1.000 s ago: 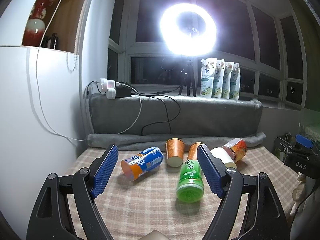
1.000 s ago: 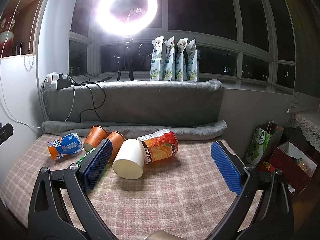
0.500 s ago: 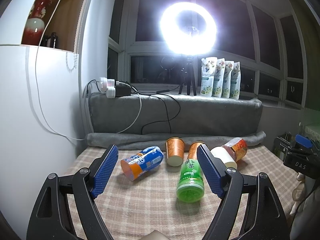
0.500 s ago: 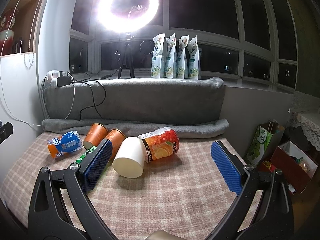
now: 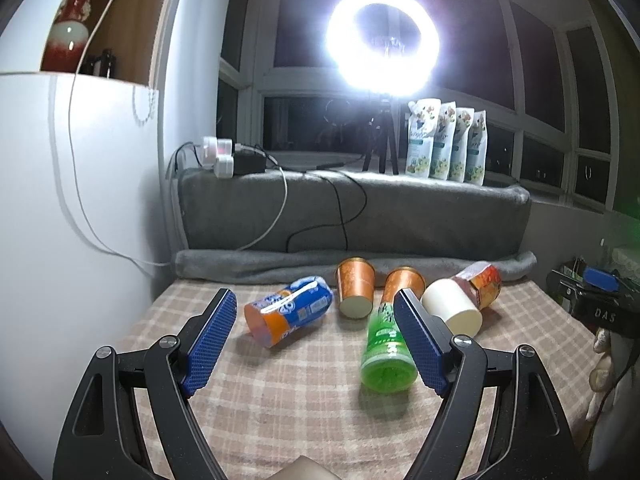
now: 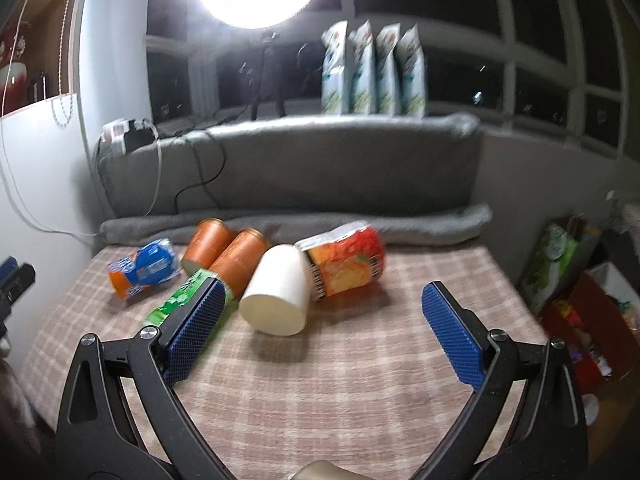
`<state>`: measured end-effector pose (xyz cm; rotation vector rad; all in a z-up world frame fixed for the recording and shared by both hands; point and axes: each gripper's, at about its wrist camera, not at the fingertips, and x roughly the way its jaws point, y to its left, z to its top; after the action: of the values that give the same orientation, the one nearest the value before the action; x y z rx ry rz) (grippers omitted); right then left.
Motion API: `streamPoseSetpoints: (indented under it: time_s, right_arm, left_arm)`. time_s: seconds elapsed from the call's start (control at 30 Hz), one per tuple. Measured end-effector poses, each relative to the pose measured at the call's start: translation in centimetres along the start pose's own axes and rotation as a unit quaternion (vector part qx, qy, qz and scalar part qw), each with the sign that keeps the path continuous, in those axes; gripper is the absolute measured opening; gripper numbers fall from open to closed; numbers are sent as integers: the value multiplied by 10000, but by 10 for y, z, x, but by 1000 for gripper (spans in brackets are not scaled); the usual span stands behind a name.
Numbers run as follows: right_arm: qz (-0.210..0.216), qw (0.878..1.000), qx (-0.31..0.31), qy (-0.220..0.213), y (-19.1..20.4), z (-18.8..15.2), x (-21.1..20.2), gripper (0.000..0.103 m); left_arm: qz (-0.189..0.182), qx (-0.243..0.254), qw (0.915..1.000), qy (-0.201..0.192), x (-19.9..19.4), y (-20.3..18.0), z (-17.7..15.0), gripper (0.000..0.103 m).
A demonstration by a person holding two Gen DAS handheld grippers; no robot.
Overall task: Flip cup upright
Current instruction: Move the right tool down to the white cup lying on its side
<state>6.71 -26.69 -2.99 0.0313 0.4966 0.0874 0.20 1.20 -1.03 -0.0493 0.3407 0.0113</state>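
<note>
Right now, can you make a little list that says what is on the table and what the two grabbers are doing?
cups: six, all lying on their sides
white cup: nearest the right gripper
green cup: beside the left gripper
blue cup: far left
orange cups: two, at the back
red cup: touches the white one
grippers: both open, holding nothing
table: checked cloth

Home room at night, bay-window corner set up for recording.

Dark window panes [image 5: 540, 92] behind a lit ring light [image 5: 382, 40] on a tripod. Just right of the ring light, four refill pouches [image 5: 446, 140] stand on the sill. Below it, a grey blanket [image 5: 352, 216] drapes the ledge; left, chargers and cables [image 5: 232, 158]; far left, a shelf with a red vase [image 5: 70, 28]. Checked cloth [image 5: 300, 400] covers the surface in front.
</note>
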Motion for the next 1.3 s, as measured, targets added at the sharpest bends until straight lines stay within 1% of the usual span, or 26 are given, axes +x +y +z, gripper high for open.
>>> streamPoseSetpoints:
  time_s: [0.07,0.1,0.2,0.33,0.47,0.63,0.8,0.87,1.1,1.2,1.23,1.3]
  right_arm:
    - [203,9994,79,272,-1,4,15,101]
    - [361,9980,158,486,-1,8,26,101]
    - [660,9932,328,897,-4,14,51,101]
    - [830,9843,571,1451,-6,22,89,101]
    - [1054,9681,908,2085,-8,25,128,101]
    - [1096,9548,940,2599,-3,24,160,100]
    - [1135,9453,844,2939,5,24,180,98]
    - [1101,9423,824,3052,7,23,187,95]
    - [1137,9277,894,3442,10,20,213,90]
    - [1122,9210,895,3622,11,17,223,83]
    - [1120,9189,881,3678,11,16,226,78]
    - [1179,9156,844,3751,11,17,229,78]
  left_arm:
    - [-1,-19,9999,99,3,3,-2,81]
    - [-1,-35,9999,154,4,5,-4,81]
    - [9,-92,9996,279,5,9,-8,81]
    - [14,-148,9990,426,6,15,-13,81]
    - [69,-154,9986,493,5,20,-18,81]
    - [111,-278,9982,526,4,27,-19,81]
    - [129,-325,9980,527,4,31,-20,81]
    - [134,-343,9978,546,4,33,-20,81]
    - [175,-396,9976,547,3,37,-21,81]
    - [194,-404,9975,549,3,38,-20,81]
    - [197,-409,9975,547,3,39,-20,81]
    - [202,-417,9974,552,3,40,-20,81]
